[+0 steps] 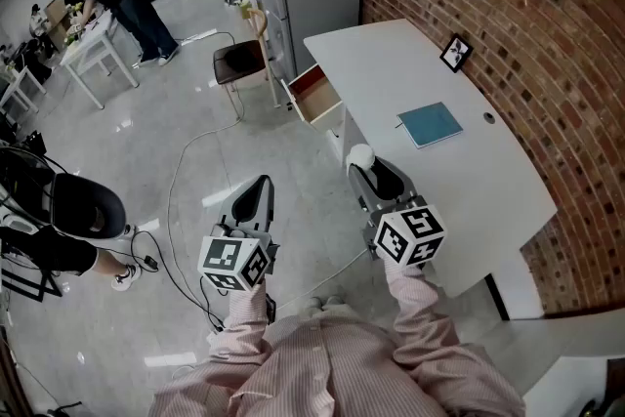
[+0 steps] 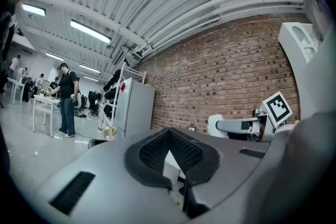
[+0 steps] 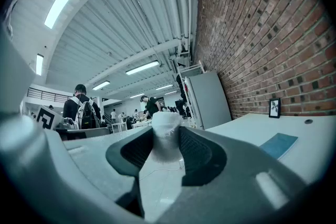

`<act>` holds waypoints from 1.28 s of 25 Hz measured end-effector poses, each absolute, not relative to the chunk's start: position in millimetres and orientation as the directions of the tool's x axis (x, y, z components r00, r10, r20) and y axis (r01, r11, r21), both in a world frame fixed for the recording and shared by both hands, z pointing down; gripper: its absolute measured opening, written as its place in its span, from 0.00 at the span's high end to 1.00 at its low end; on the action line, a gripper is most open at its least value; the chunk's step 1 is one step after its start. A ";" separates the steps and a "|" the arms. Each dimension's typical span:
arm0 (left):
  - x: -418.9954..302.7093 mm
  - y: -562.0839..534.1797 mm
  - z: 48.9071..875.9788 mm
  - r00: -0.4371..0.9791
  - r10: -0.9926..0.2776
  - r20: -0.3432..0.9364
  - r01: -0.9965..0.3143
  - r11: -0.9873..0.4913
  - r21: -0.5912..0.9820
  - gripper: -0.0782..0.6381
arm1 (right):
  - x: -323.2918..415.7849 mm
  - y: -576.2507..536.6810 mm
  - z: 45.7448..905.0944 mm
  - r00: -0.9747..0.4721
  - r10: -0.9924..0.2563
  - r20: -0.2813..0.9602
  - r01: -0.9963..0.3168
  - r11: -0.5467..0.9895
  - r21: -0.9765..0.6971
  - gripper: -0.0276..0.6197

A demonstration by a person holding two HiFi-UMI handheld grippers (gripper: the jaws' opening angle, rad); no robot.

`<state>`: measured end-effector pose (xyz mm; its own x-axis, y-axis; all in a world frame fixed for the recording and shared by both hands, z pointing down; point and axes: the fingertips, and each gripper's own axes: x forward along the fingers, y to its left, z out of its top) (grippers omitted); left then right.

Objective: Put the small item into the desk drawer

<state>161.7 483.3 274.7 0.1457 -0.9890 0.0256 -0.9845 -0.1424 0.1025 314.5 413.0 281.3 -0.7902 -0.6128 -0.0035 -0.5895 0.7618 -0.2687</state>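
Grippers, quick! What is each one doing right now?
Left gripper: closed, holding nothing.
Right gripper: closed on the small white item.

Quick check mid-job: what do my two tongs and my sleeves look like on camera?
The left tongs and right tongs are grey-bodied, with black ribbed pads. The left cube and right cube are white with black square markers. The left sleeve and right sleeve are pink with fine stripes.
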 end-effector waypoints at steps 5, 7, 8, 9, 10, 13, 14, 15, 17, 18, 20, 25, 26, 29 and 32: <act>170.2 485.5 280.1 0.142 -0.989 0.030 -0.984 -0.137 0.114 0.89 | 324.5 412.2 286.7 -0.789 -0.615 0.002 -0.592 0.759 -0.269 0.72; 169.4 484.1 279.9 0.131 -0.991 0.030 -0.985 -0.127 0.120 0.89 | 326.5 410.3 286.5 -0.789 -0.615 0.001 -0.592 0.759 -0.271 0.72; 169.2 482.9 279.5 0.129 -0.991 0.030 -0.985 -0.124 0.121 0.89 | 328.0 409.0 285.8 -0.787 -0.617 -0.002 -0.593 0.758 -0.274 0.72; 169.0 481.6 279.4 0.127 -0.991 0.031 -0.985 -0.122 0.122 0.89 | 329.2 407.8 284.9 -0.786 -0.618 -0.005 -0.593 0.756 -0.277 0.72; 168.6 480.5 279.7 0.126 -0.992 0.032 -0.985 -0.121 0.124 0.89 | 329.8 407.1 284.4 -0.786 -0.619 -0.009 -0.592 0.756 -0.281 0.72; 167.7 476.9 283.5 0.128 -0.991 0.039 -0.983 -0.121 0.134 0.89 | 328.9 405.2 286.3 -0.786 -0.618 -0.011 -0.589 0.755 -0.290 0.72; 167.3 474.4 284.6 0.130 -0.991 0.041 -0.983 -0.123 0.137 0.89 | 328.1 403.4 287.2 -0.786 -0.618 -0.010 -0.589 0.754 -0.291 0.72; 166.3 471.1 285.3 0.132 -0.990 0.041 -0.982 -0.125 0.140 0.89 | 326.8 400.8 287.9 -0.786 -0.618 -0.009 -0.589 0.754 -0.292 0.72; 162.2 463.1 285.8 0.134 -0.990 0.038 -0.981 -0.127 0.146 0.89 | 322.5 394.3 288.5 -0.787 -0.616 -0.009 -0.587 0.755 -0.292 0.72; 159.7 458.7 286.3 0.136 -0.990 0.038 -0.981 -0.129 0.147 0.89 | 320.0 390.5 288.8 -0.788 -0.616 -0.010 -0.587 0.755 -0.292 0.72; 154.5 447.8 288.3 0.141 -0.989 0.038 -0.980 -0.134 0.148 0.89 | 314.7 380.7 290.3 -0.787 -0.617 -0.009 -0.588 0.754 -0.293 0.72; 129.2 412.3 297.6 0.145 -0.989 0.039 -0.977 -0.137 0.165 0.89 | 290.5 345.9 300.3 -0.785 -0.620 0.011 -0.593 0.745 -0.305 0.72; 121.9 403.7 299.1 0.144 -0.989 0.041 -0.977 -0.136 0.167 0.89 | 283.6 337.6 301.9 -0.785 -0.620 0.016 -0.594 0.744 -0.305 0.72; 96.3 375.7 304.4 0.141 -0.989 0.051 -0.975 -0.130 0.180 0.89 | 259.7 309.4 306.3 -0.784 -0.620 0.032 -0.599 0.740 -0.306 0.72; 64.2 346.2 308.3 0.137 -0.989 0.061 -0.972 -0.122 0.198 0.89 | 229.5 280.6 309.7 -0.783 -0.620 0.047 -0.601 0.735 -0.313 0.72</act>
